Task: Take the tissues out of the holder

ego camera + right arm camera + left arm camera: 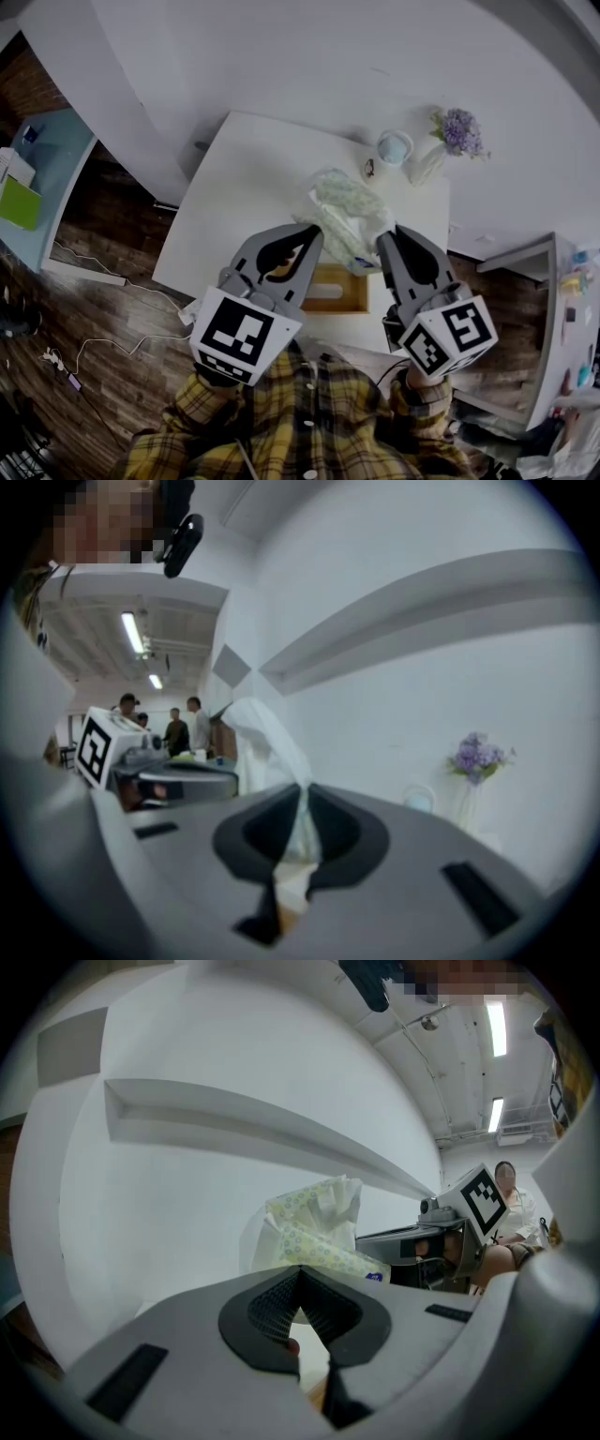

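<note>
tissue pack (347,211) above holder (354,298), its ends pinched by left fingers (247,255), right fingers (394,261)

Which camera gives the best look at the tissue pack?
The head view: the whole tissue pack shows there, held between the left claw and right claw near the wooden holder. The left gripper view shows only its patterned upper part beyond the claw; the right gripper view shows just a white strip pinched in its jaws.

Holder (328,292) mostly hidden behind left gripper (310,231) & right gripper (385,240); tiny item (369,169) by cup (395,148) too small to ID.
</note>
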